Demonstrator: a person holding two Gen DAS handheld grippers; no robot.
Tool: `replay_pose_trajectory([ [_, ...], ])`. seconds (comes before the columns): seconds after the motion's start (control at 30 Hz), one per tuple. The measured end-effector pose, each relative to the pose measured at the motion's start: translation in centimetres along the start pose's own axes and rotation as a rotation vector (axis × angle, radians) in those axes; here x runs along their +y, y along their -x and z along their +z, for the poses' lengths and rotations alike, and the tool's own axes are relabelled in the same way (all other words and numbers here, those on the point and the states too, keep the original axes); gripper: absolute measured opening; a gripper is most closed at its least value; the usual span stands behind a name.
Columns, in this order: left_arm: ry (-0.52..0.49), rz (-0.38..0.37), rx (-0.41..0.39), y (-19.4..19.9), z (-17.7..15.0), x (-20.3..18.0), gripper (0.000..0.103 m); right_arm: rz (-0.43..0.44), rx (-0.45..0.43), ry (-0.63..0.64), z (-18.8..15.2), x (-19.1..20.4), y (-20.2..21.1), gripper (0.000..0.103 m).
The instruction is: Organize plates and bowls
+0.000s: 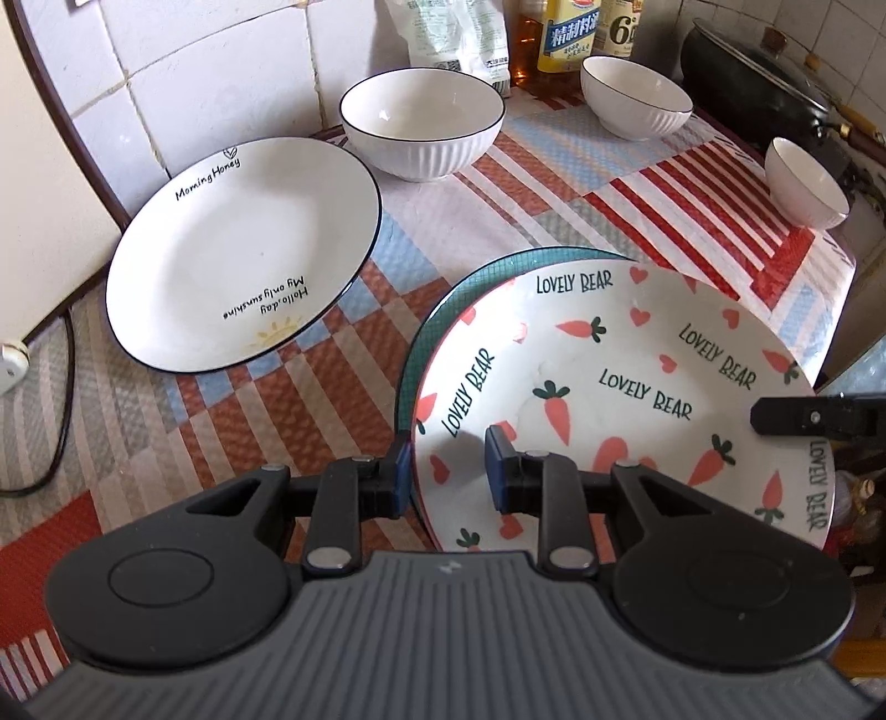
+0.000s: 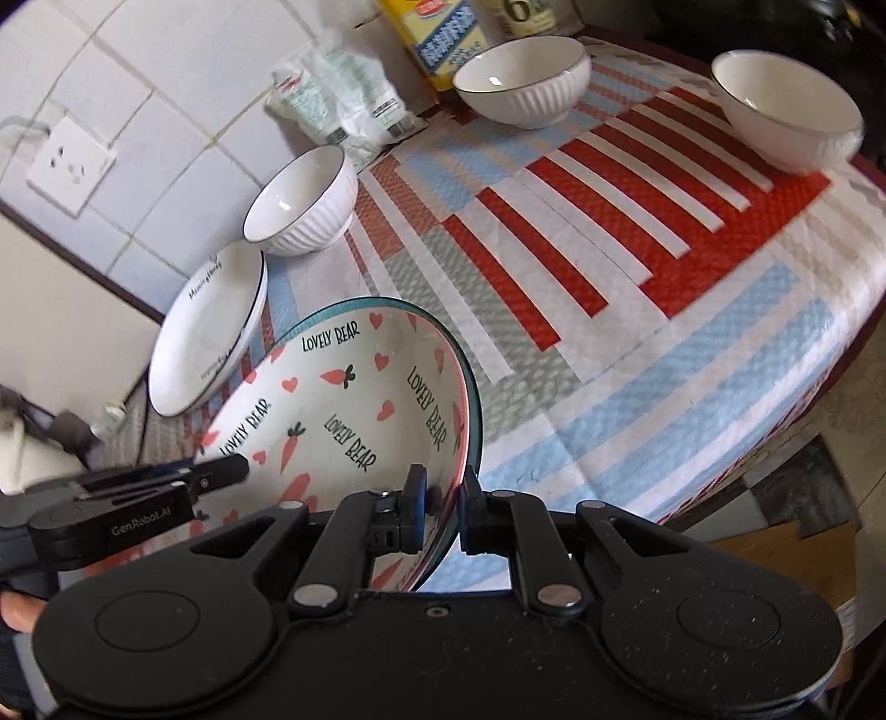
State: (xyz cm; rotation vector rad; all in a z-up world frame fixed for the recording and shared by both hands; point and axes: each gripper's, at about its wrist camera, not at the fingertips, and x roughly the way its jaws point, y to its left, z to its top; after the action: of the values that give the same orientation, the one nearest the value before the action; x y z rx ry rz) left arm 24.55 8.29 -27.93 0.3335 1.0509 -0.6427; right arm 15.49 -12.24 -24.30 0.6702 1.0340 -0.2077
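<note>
A carrot-print "Lovely Bear" plate (image 1: 620, 387) lies on a teal-rimmed plate (image 1: 470, 282) at the front of the table. My left gripper (image 1: 448, 471) is open, its fingers astride the left rim of the carrot plate. My right gripper (image 2: 446, 509) straddles the right rim of the same plate (image 2: 343, 410), its pads close to the rim; its tip shows in the left wrist view (image 1: 803, 415). A white "Morning Honey" plate (image 1: 238, 255) lies to the left. Three white ribbed bowls stand behind: a large one (image 1: 421, 127), a middle one (image 1: 637, 97), and a small one (image 1: 805, 183).
The table carries a red, blue and white striped mat (image 2: 637, 266). Bottles (image 1: 570, 39) and a bag (image 1: 454, 39) stand against the tiled wall. A black wok (image 1: 758, 77) sits at the back right. A cable (image 1: 61, 399) runs at the left. The table edge (image 2: 819, 399) drops off on the right.
</note>
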Motion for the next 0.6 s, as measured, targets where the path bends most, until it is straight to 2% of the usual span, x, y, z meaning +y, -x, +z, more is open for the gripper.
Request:
replay_pose_trajectory([
  [0.43, -0.001, -0.011, 0.034, -1.2, 0.0, -0.9, 0.024, -0.141, -0.01, 0.142, -0.4, 1.4, -0.6, 0.026],
  [0.6, 0.0, 0.031, 0.062, -1.2, 0.6, -1.2, 0.025, -0.188, -0.03, 0.222, -0.9, 2.6, -1.2, 0.036],
])
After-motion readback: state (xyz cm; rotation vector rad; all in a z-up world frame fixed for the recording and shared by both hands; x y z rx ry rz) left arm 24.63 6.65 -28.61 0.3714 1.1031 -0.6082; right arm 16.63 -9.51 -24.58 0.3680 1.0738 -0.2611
